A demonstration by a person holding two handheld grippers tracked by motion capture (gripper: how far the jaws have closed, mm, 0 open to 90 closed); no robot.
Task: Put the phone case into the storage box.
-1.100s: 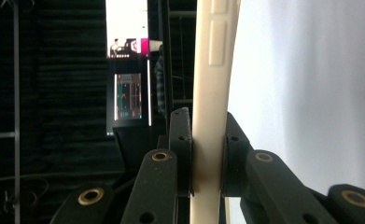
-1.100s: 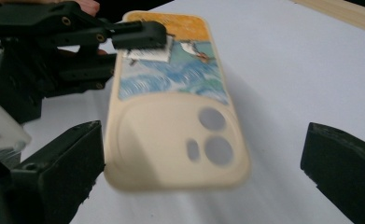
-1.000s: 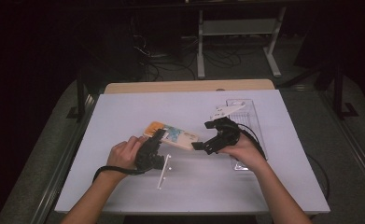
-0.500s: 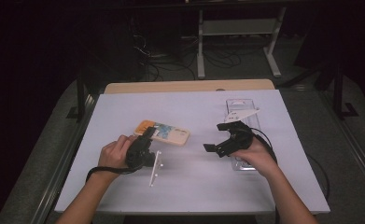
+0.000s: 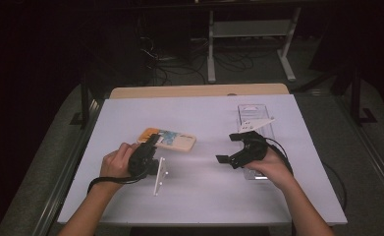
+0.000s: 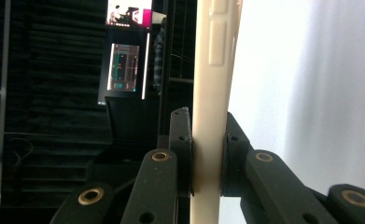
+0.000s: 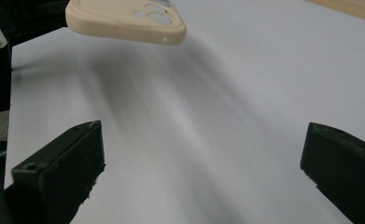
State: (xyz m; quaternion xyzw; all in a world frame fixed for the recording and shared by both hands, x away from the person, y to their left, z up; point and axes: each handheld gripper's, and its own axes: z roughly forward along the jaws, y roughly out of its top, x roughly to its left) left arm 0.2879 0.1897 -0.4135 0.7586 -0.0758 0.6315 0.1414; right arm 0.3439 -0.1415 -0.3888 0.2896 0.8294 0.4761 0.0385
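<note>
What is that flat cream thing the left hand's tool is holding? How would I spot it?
On the white table, look left of centre, ahead of the left gripper. Clamped there is a phone case: cream with a colourful print and camera holes, unlike the clear box at right.

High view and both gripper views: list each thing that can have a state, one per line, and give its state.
Cream silicone phone case: clamped at one edge, over the table.
Left gripper: shut on the case.
Right gripper: open, nothing between its jaws.
Clear plastic box: flat on the white table, untouched.
</note>
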